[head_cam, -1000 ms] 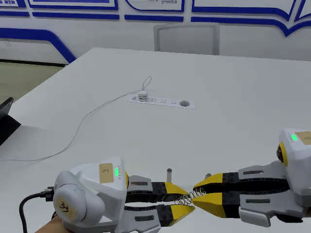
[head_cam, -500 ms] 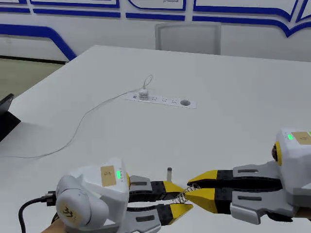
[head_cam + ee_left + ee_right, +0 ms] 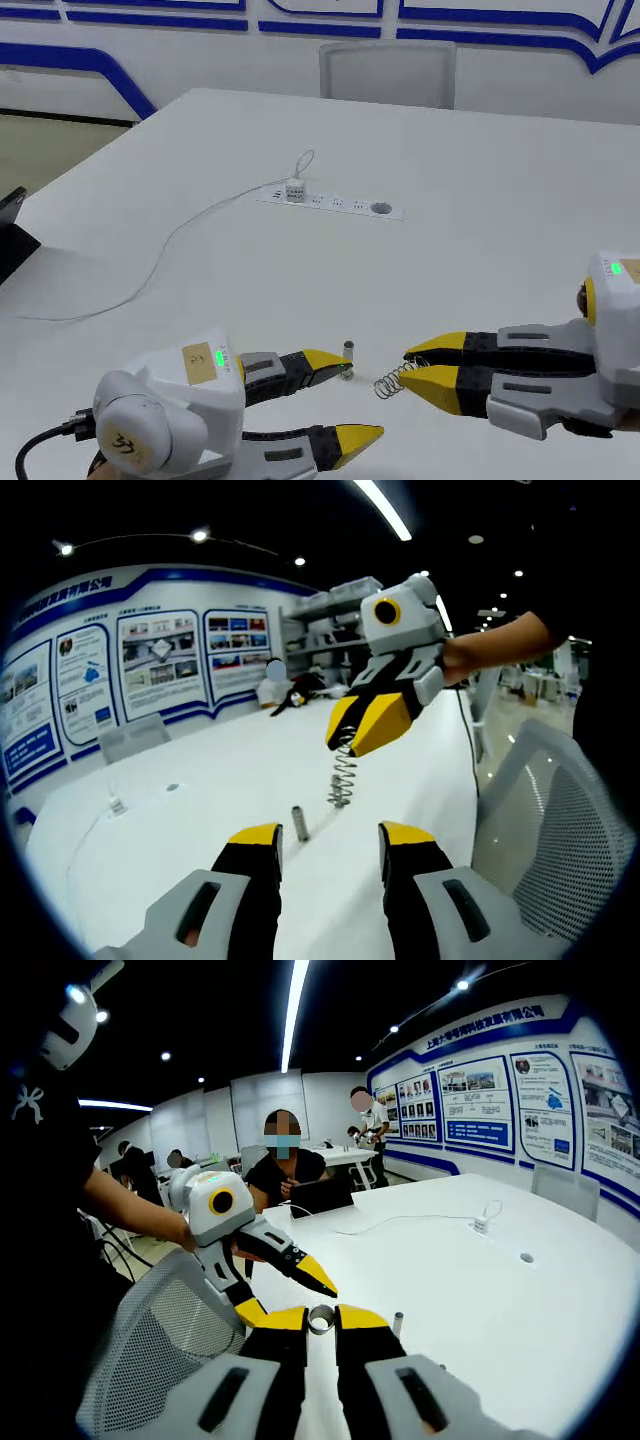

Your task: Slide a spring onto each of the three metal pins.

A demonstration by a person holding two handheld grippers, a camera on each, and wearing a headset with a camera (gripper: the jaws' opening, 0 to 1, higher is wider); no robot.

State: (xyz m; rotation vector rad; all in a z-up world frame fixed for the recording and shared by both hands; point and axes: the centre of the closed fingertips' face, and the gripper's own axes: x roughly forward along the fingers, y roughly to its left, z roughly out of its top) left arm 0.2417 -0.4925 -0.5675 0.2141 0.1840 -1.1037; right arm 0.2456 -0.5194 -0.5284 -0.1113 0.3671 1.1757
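Since the spring [image 3: 392,381] looks light, thin and easy to bend, one end seems the best place to hold it. The right gripper [image 3: 410,366] clamps it there, at lower middle of the head view, near the upright pin [image 3: 348,349]. The left gripper [image 3: 360,400] has its jaws apart.

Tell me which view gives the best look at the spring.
The left gripper view: the spring hangs full length, side-on, from the closed tips of the right gripper, near the pin. The head view shows the spring small, sticking out from those tips. The right gripper view shows it end-on, a ring between the jaws.
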